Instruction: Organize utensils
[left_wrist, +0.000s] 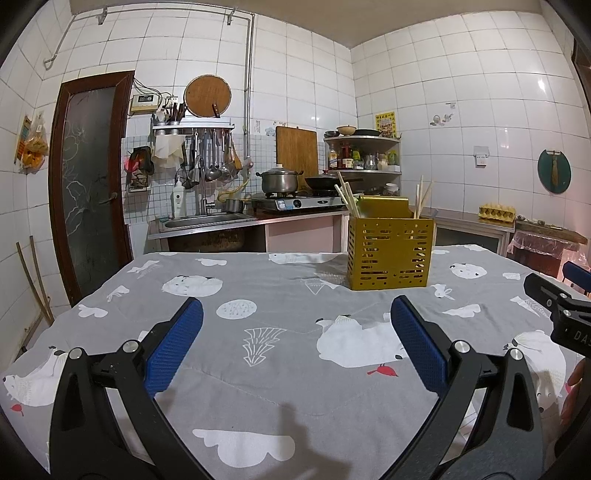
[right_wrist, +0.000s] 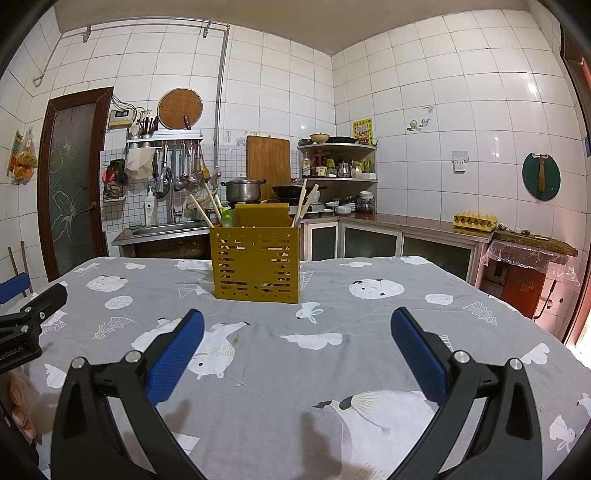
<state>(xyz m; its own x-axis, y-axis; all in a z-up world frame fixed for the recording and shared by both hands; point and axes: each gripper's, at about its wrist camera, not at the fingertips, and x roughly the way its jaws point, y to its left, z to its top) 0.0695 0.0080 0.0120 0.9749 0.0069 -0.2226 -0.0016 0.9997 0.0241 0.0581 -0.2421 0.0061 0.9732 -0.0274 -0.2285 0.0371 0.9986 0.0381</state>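
Observation:
A yellow slotted utensil holder (left_wrist: 389, 253) (right_wrist: 255, 264) stands on the far part of a table covered by a grey animal-print cloth (left_wrist: 280, 354) (right_wrist: 332, 354). Wooden chopsticks (left_wrist: 347, 201) (right_wrist: 201, 212) and wooden handles (right_wrist: 304, 203) stick up from it, with a green spoon (right_wrist: 229, 218) beside them. My left gripper (left_wrist: 297, 314) is open over bare cloth, well short of the holder. My right gripper (right_wrist: 297, 325) is open too, with nothing between its fingers. Each gripper shows at the edge of the other's view (left_wrist: 557, 306) (right_wrist: 26, 314).
Behind the table is a kitchen counter with a sink (left_wrist: 207, 221), a gas stove with a steel pot (left_wrist: 279, 181) and a wok (left_wrist: 325, 181). A corner shelf (left_wrist: 364, 155) holds bottles. An egg tray (right_wrist: 474, 219) lies on the right counter. A dark door (left_wrist: 88, 177) is at left.

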